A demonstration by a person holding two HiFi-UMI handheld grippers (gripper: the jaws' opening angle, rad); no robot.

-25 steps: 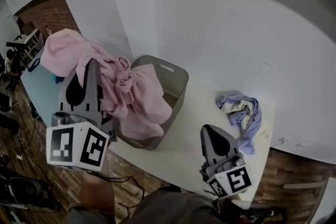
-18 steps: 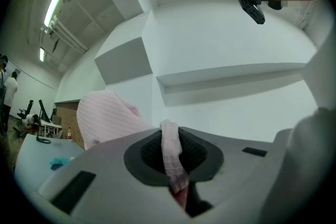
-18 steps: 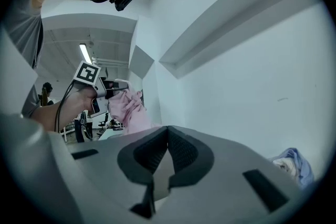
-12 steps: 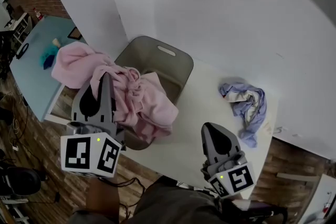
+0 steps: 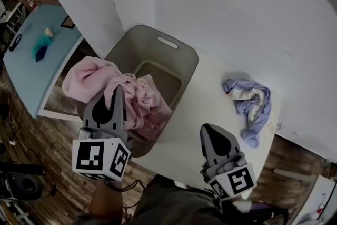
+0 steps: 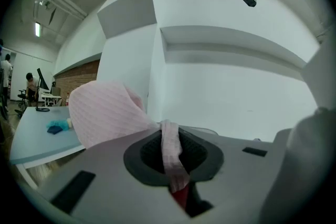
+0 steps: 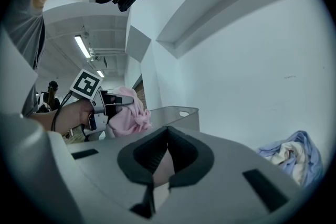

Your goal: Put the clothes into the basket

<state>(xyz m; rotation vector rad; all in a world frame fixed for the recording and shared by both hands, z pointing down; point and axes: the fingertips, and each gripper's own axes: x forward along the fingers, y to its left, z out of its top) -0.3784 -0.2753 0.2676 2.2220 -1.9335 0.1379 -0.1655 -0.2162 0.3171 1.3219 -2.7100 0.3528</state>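
Observation:
A grey plastic basket (image 5: 176, 58) stands at the left end of the white table (image 5: 202, 108). A bunched pink garment (image 5: 134, 97) lies over the basket's near left rim, partly inside it. My left gripper (image 5: 117, 91) is shut on this garment; a pink strip (image 6: 170, 147) is pinched between its pads. The left gripper (image 7: 122, 98), the pink garment (image 7: 130, 117) and the basket (image 7: 176, 113) also show in the right gripper view. A lavender-blue garment (image 5: 251, 107) lies crumpled on the table at the right. My right gripper (image 5: 209, 130) hovers over the table's near edge, shut and empty.
A light blue side table (image 5: 39, 66) with small blue items stands to the left, beyond the basket. White walls close off the far side. Wooden floor lies below the table's near edge. The lavender-blue garment (image 7: 294, 155) is to the right of my right gripper.
My left gripper has come down with the pink garment, which hung high above the basket and now rests bunched on its rim. The right gripper has sunk slightly.

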